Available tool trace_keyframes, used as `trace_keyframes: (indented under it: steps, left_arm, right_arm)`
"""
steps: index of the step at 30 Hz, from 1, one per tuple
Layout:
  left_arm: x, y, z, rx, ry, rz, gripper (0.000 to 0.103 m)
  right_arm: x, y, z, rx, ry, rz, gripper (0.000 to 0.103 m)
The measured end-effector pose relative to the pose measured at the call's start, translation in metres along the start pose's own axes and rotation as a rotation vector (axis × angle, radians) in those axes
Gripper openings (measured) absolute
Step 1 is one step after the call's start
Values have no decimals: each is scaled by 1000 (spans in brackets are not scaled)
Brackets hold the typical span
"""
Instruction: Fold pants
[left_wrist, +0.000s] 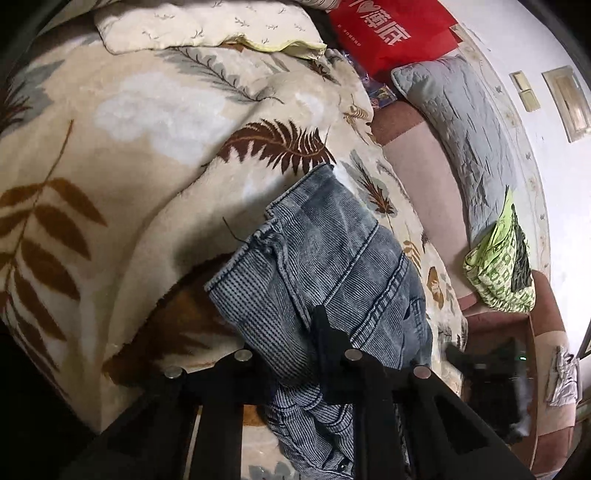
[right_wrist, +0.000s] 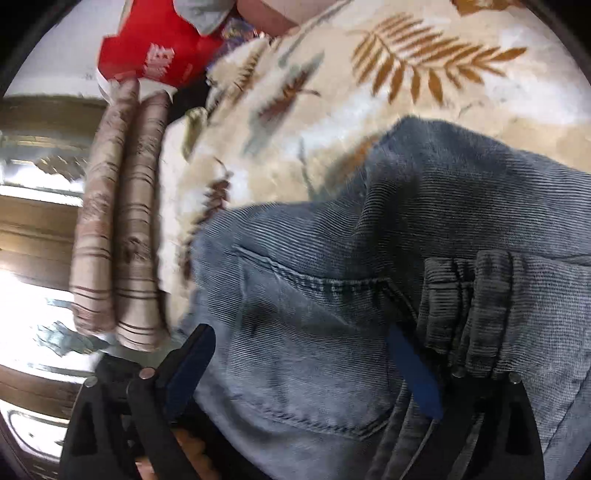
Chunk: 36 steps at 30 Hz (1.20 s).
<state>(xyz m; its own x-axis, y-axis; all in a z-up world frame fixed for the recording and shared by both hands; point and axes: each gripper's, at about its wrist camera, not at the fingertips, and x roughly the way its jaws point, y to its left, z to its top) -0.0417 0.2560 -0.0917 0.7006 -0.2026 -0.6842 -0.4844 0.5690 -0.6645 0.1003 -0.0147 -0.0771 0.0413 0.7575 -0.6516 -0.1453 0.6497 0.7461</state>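
Lying lengthwise away from left gripper (left_wrist: 295, 354), pants (left_wrist: 332, 266) — jaws clamped on them; right gripper (right_wrist: 306, 365) jaws apart.

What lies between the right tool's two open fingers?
In the right wrist view, the right tool stands open with the pants between its fingers: pocketed denim lying on the leaf-print blanket. The pads do not visibly press it.

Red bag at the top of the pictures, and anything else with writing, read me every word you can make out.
"海底": large white characters on the red paper bag, cut off by the frame's top edge in the left wrist view.
Small white line below them: too small to read.
Right wrist view: white print on the same red bag, too blurred to read.
Grey-blue denim pants: no readable text.
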Motion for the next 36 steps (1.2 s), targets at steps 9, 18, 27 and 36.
trace_keyframes:
  steps: [9, 18, 27, 36]
  left_arm:
    - [-48, -86, -26, 315, -196, 70, 15]
    - [-55, -255, -173, 980, -237, 15, 14]
    - [53, -263, -290, 1270, 231, 88, 35]
    - [-60, -231, -167, 922, -52, -39, 78]
  right_arm:
    - [-147, -56, -57, 42, -253, 57, 96]
    - [-269, -171, -133, 227, -522, 137, 96]
    - [-296, -220, -168, 355, -588, 166, 96]
    - [-276, -169, -156, 238, -525, 241, 96]
